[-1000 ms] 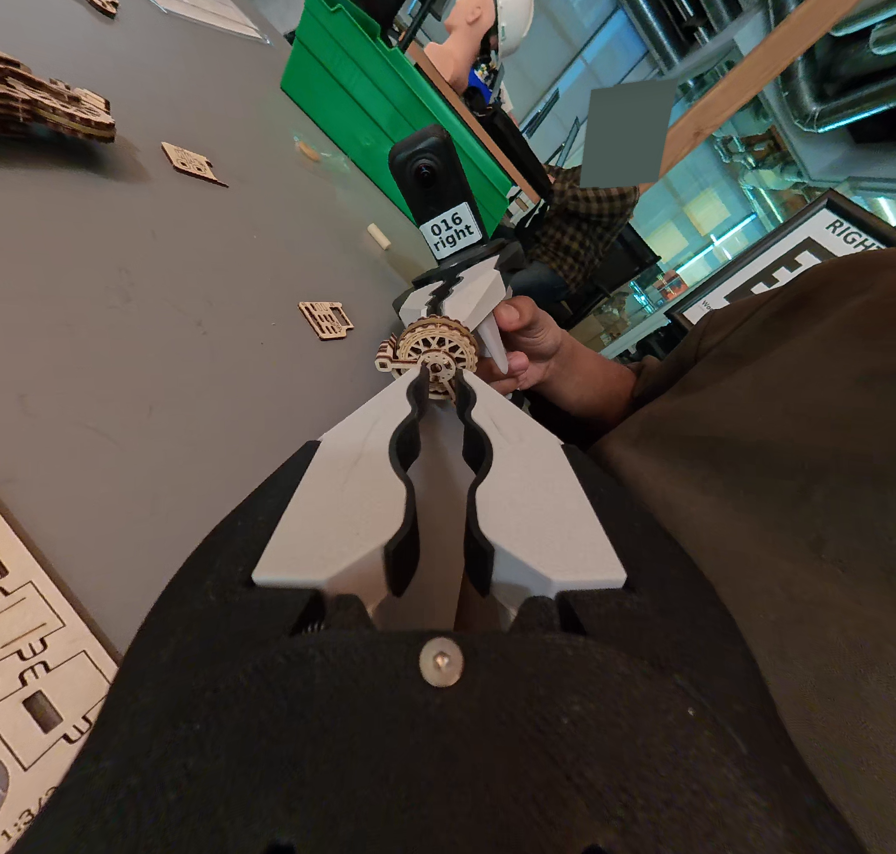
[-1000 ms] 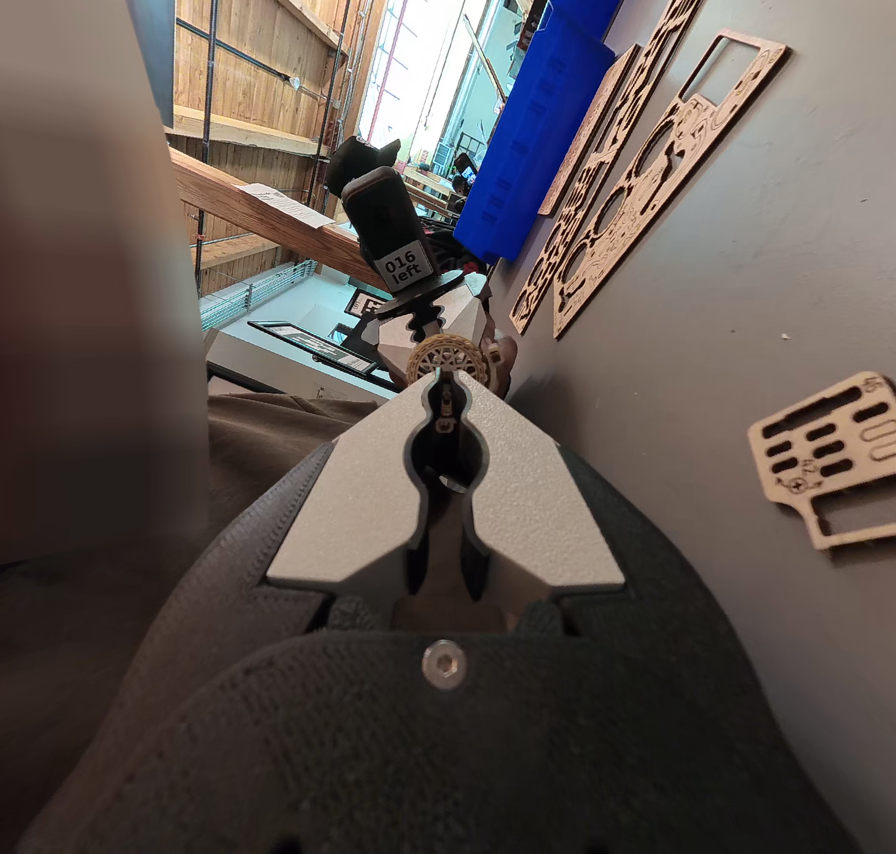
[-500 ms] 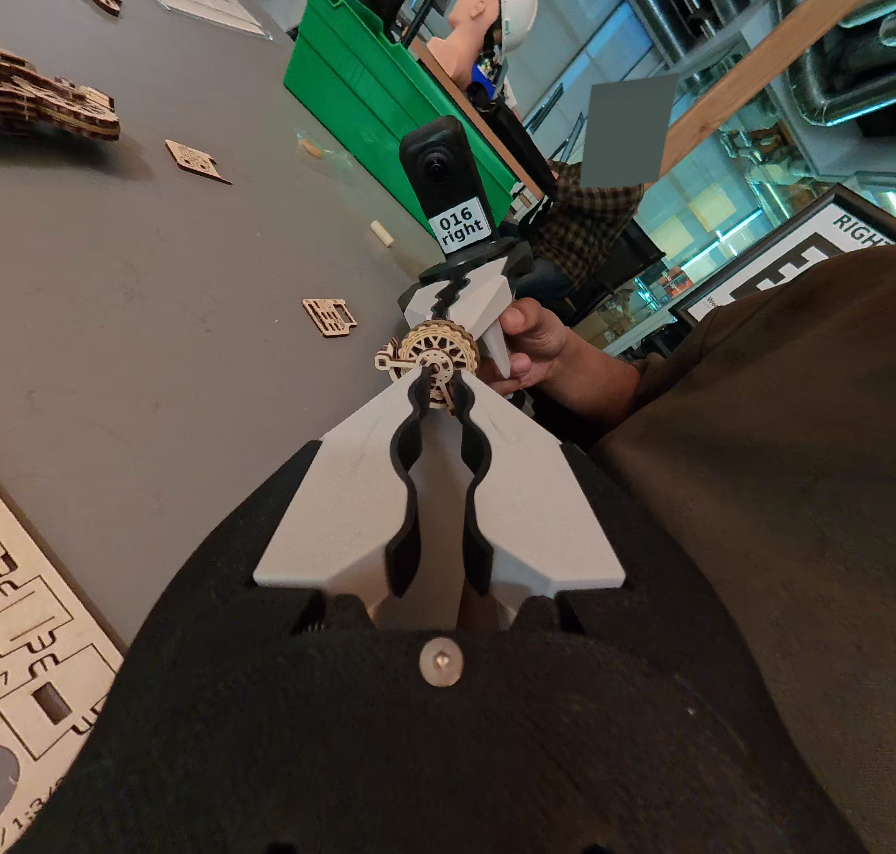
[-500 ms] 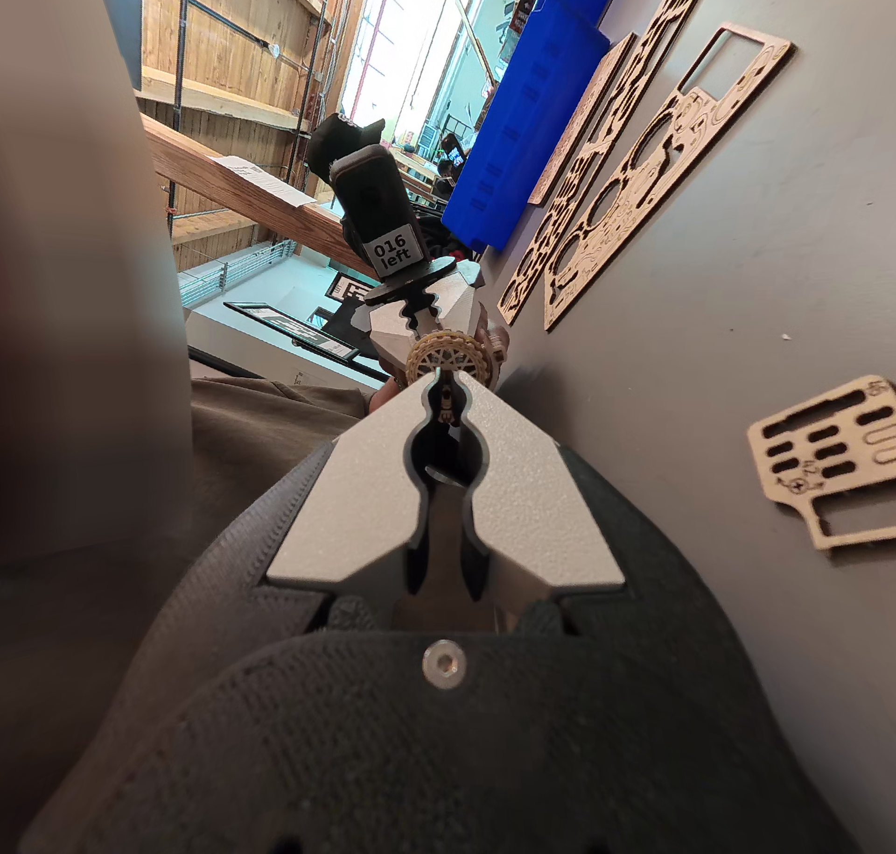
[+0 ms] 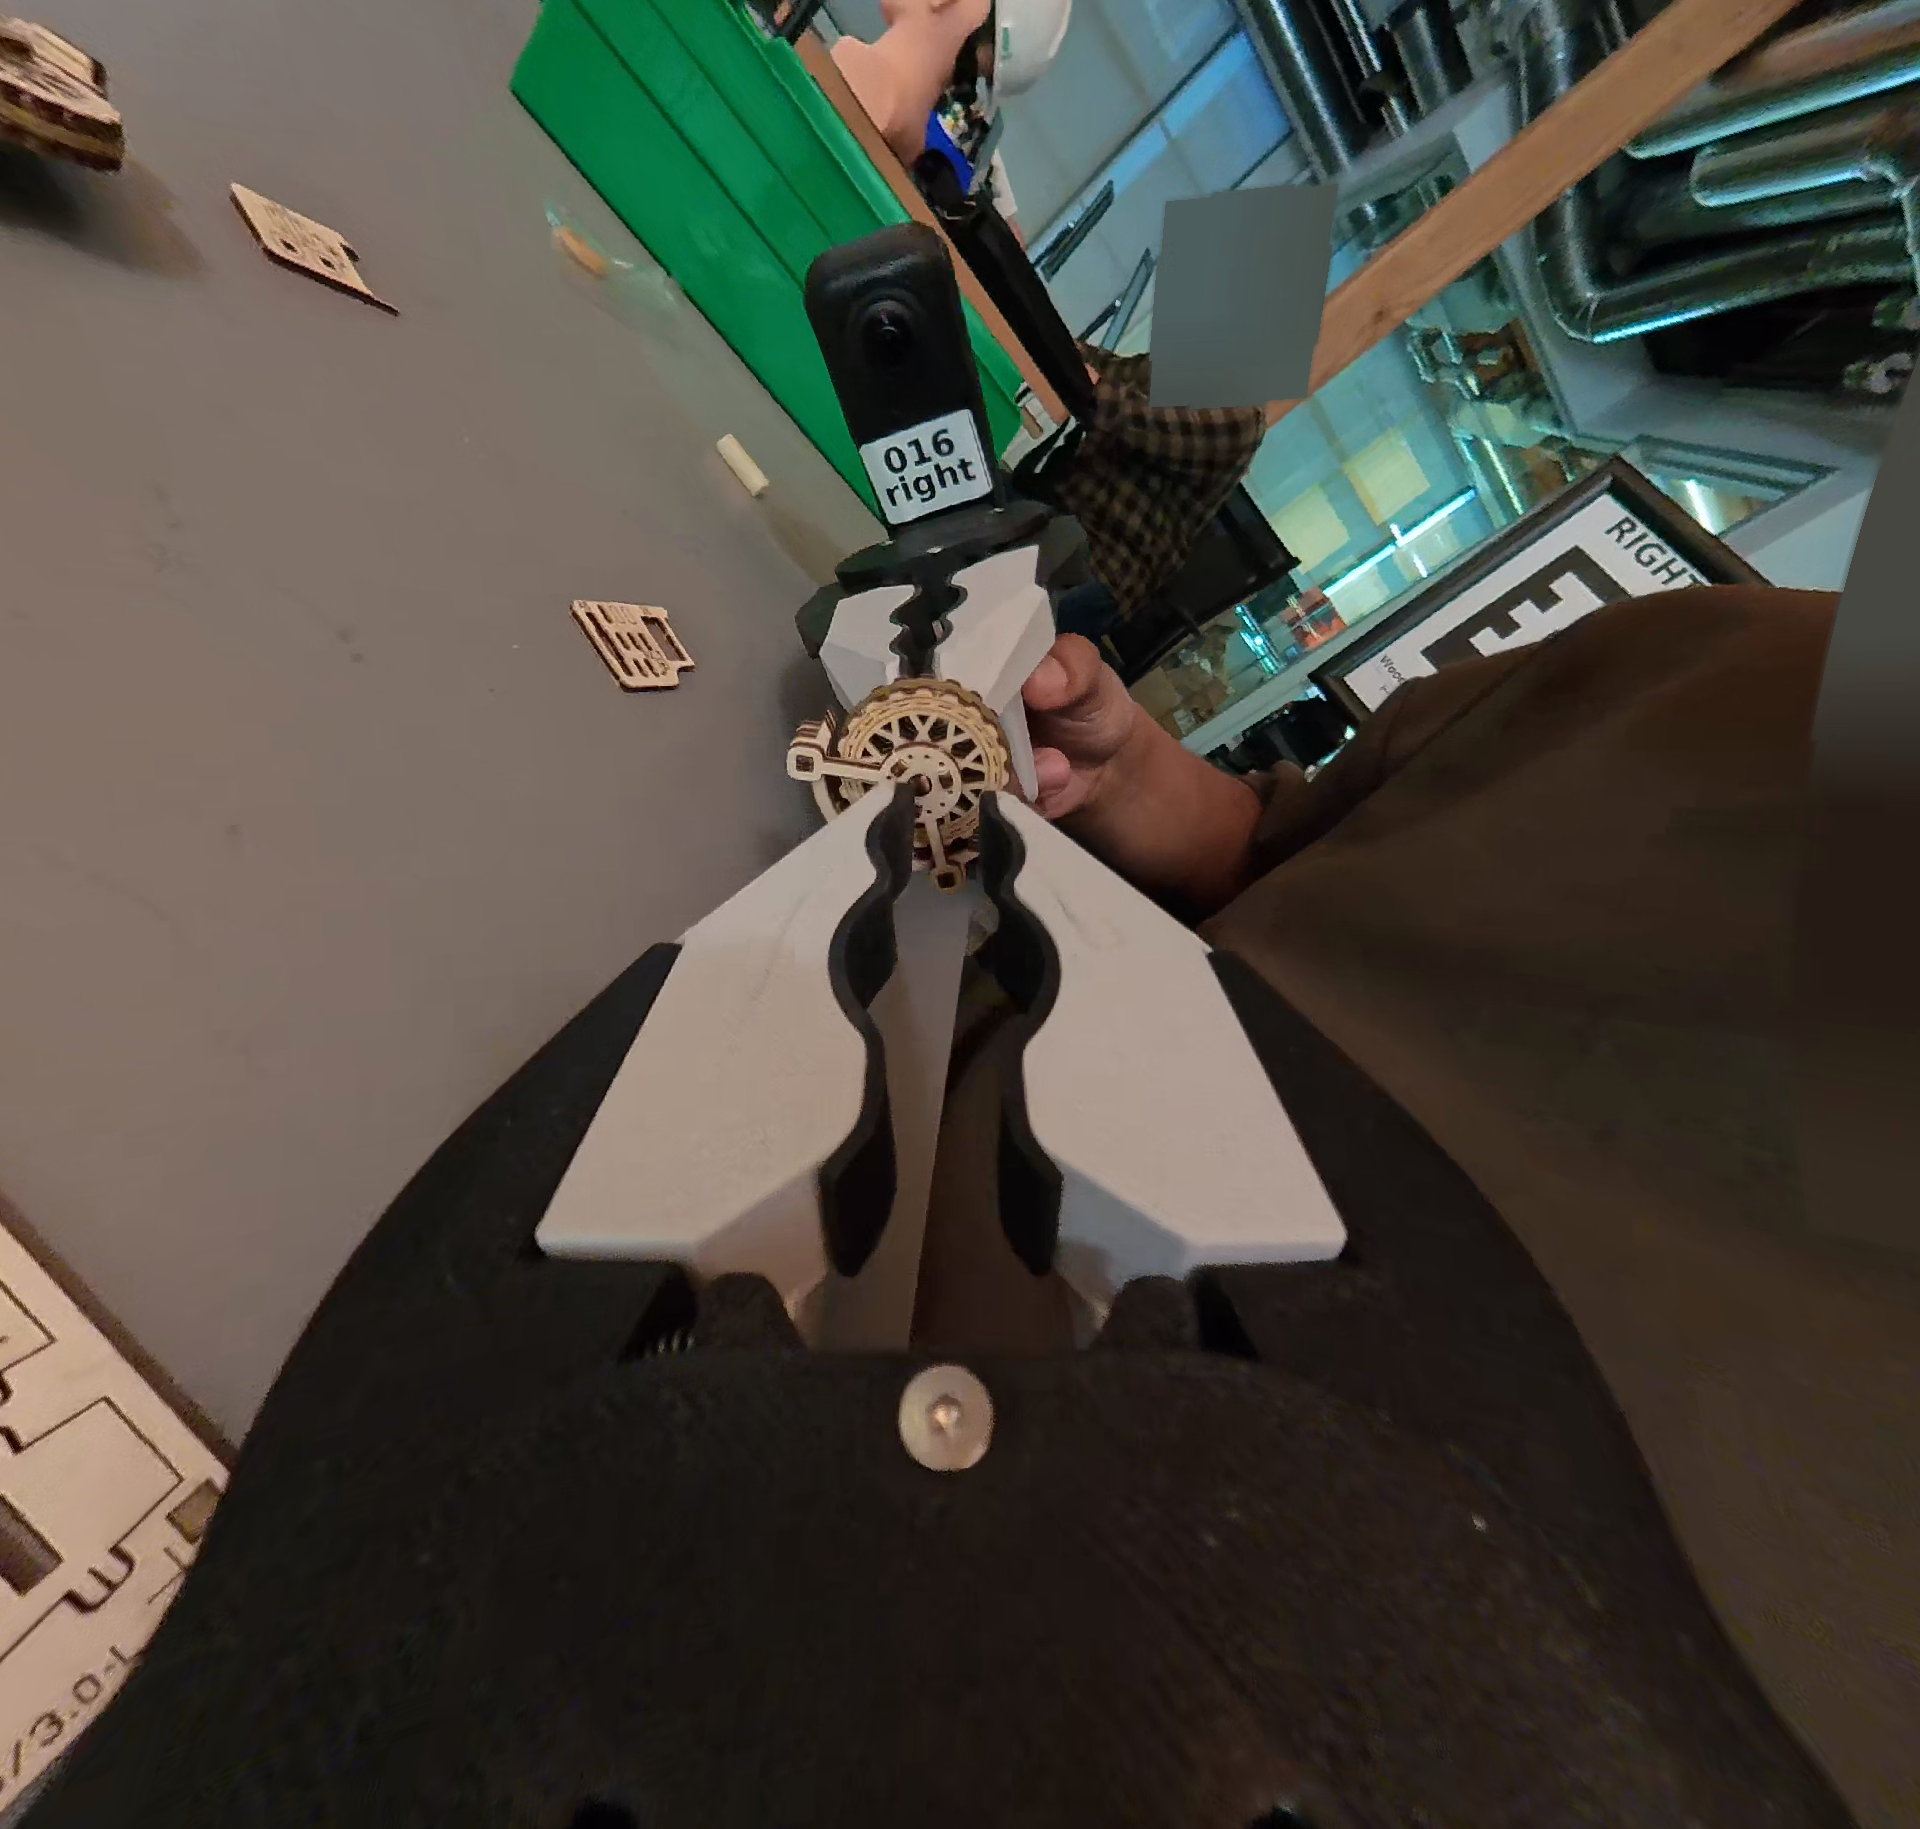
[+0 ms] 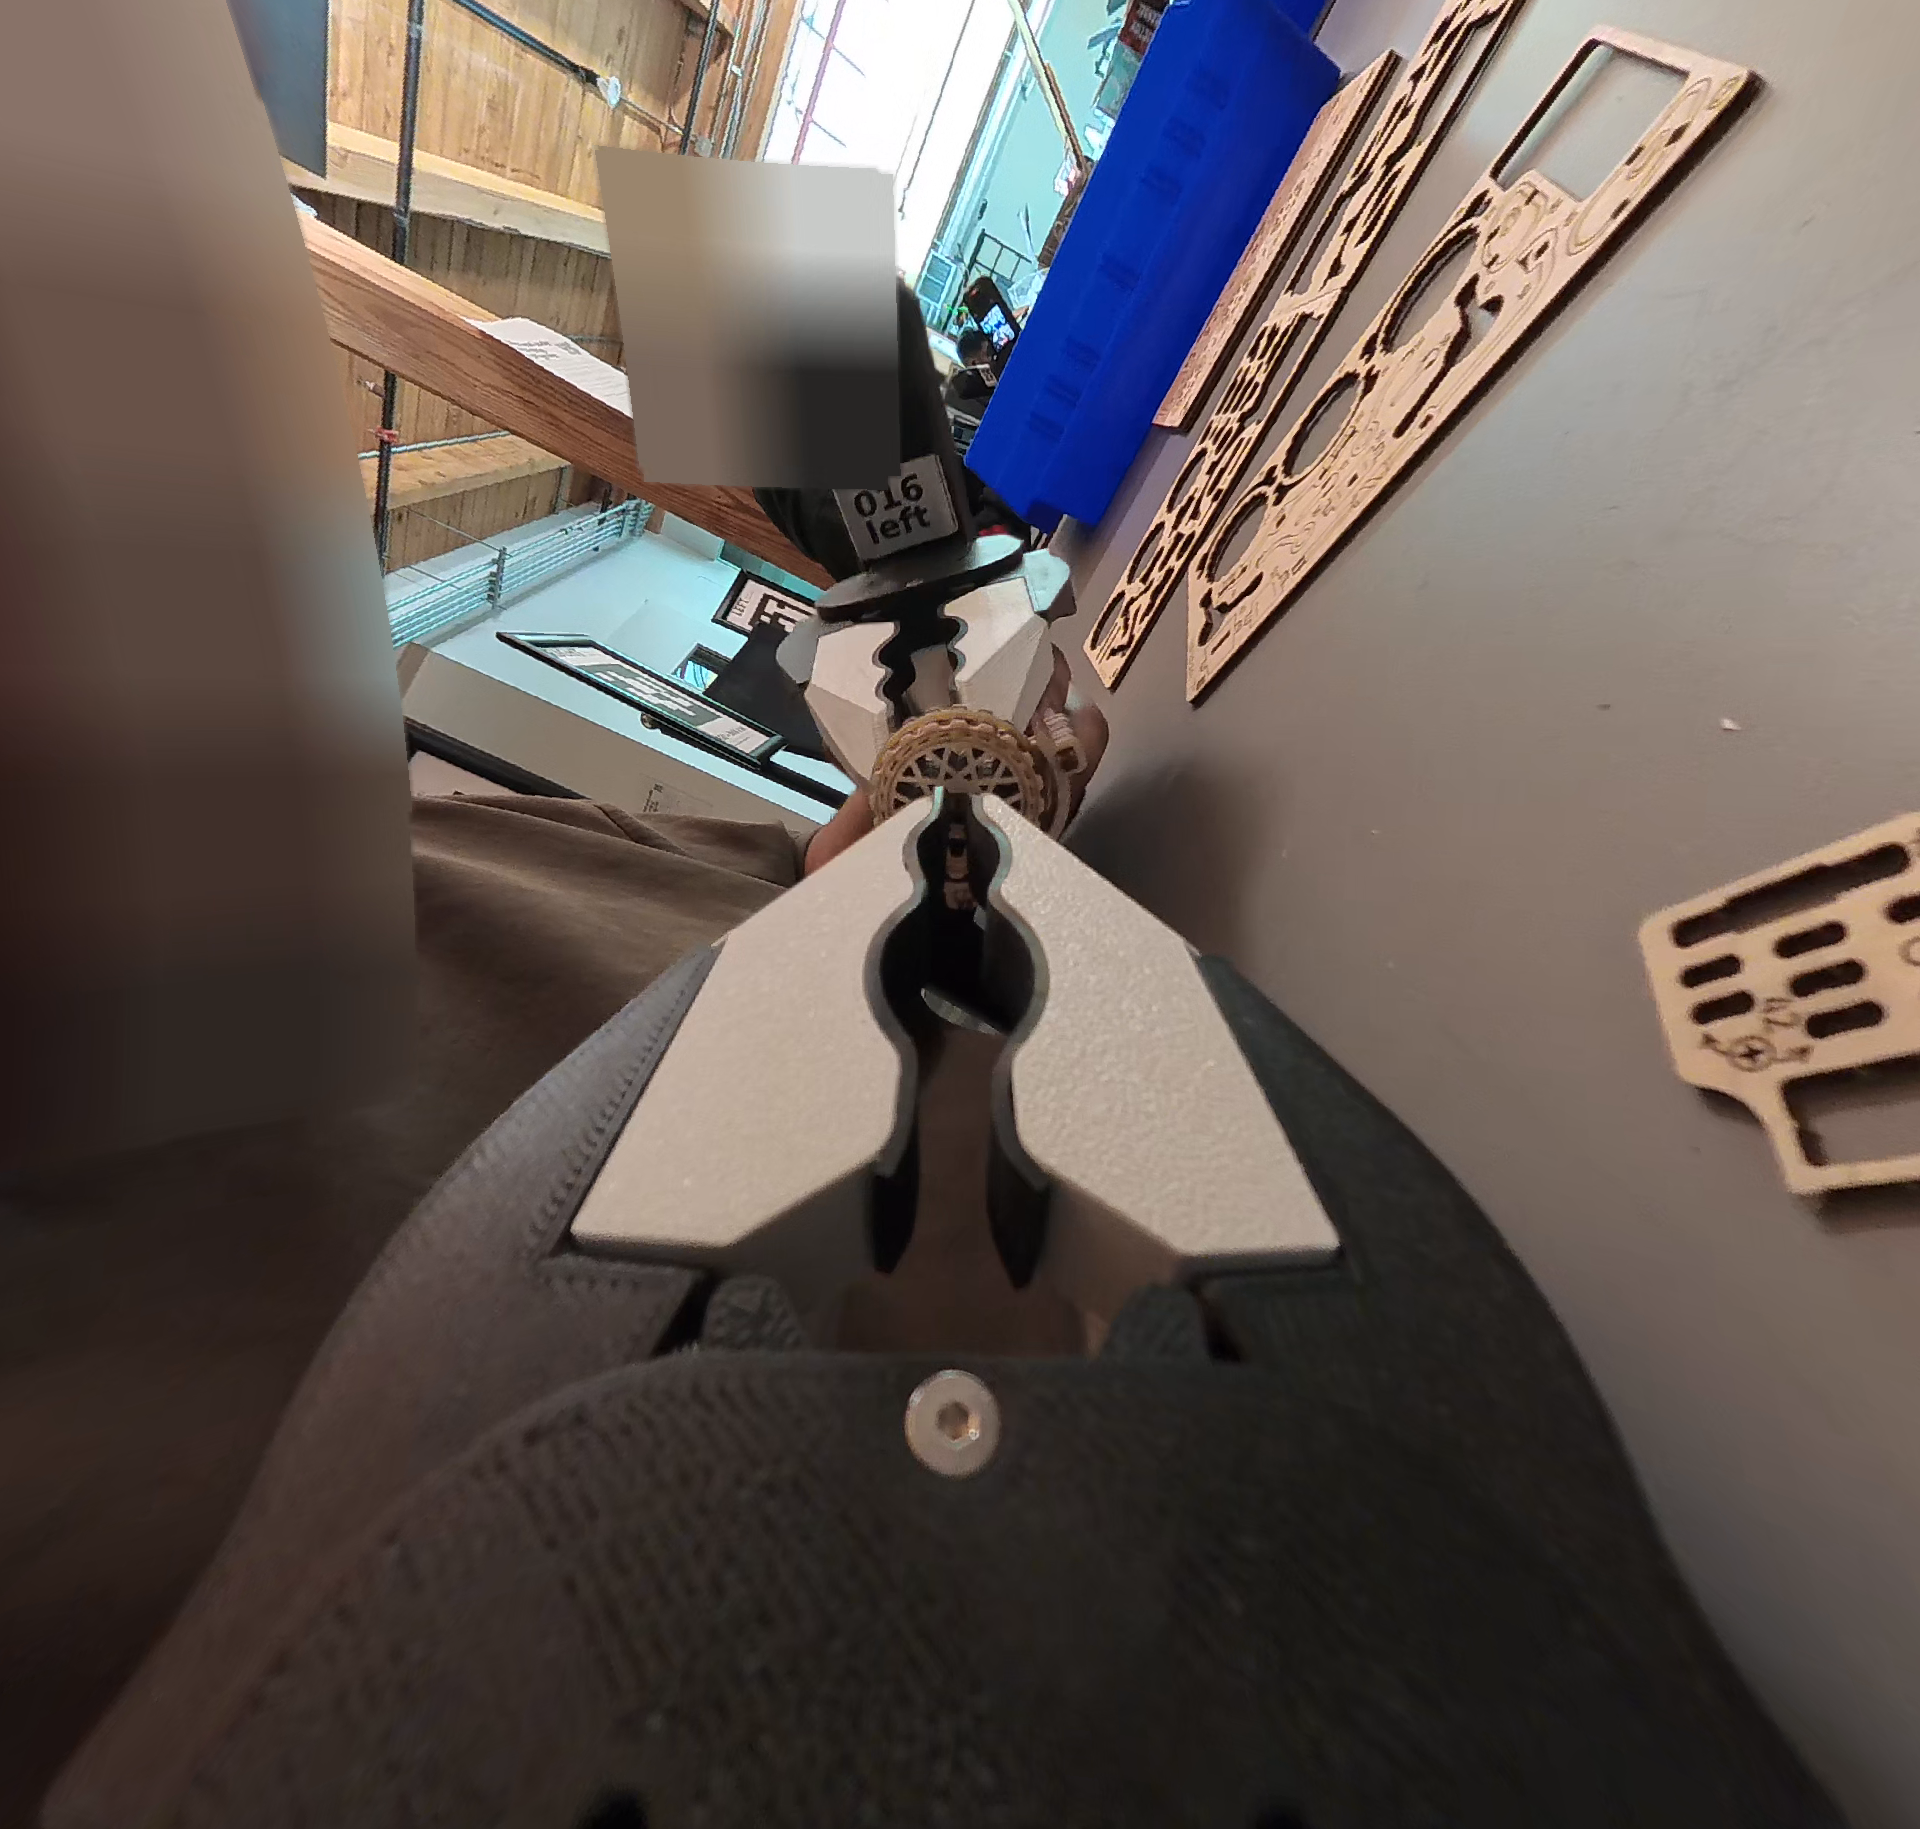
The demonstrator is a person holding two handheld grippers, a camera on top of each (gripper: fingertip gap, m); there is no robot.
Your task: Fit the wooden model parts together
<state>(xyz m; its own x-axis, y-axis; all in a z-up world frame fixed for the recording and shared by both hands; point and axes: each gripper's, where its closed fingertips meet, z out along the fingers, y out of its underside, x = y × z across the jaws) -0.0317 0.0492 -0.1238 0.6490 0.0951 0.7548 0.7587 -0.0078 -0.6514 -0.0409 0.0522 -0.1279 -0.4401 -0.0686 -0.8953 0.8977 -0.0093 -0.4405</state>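
Note:
A wooden spoked wheel with small crank arms [image 5: 925, 753] hangs in the air between my two grippers, off the near edge of the grey table [image 5: 260, 740]. My left gripper [image 5: 935, 815] is shut on the crank arm at the wheel's hub. The right gripper faces it from behind the wheel [image 5: 928, 657], with a hand on its handle. In the right wrist view my right gripper [image 6: 961, 815] is shut on a small wooden pin [image 6: 958, 860] that runs into the wheel [image 6: 961, 753]. The left gripper [image 6: 925, 662] shows beyond it.
A green bin [image 5: 727, 117], a part-built model [image 5: 52, 106] and small cut pieces [image 5: 634, 645] lie on the table. A punched sheet [image 5: 83, 1467] is near left. A blue bin [image 6: 1143, 252], cut-out wooden sheets [image 6: 1455, 345] and a slotted piece [image 6: 1797, 1010] show in the right wrist view. Only a small space, under 4 cm, lies between the two pairs of fingers.
Both grippers keep their hold on the wheel assembly. The pair has tilted and shifted a little, so the opposite gripper sits slightly differently in each view.

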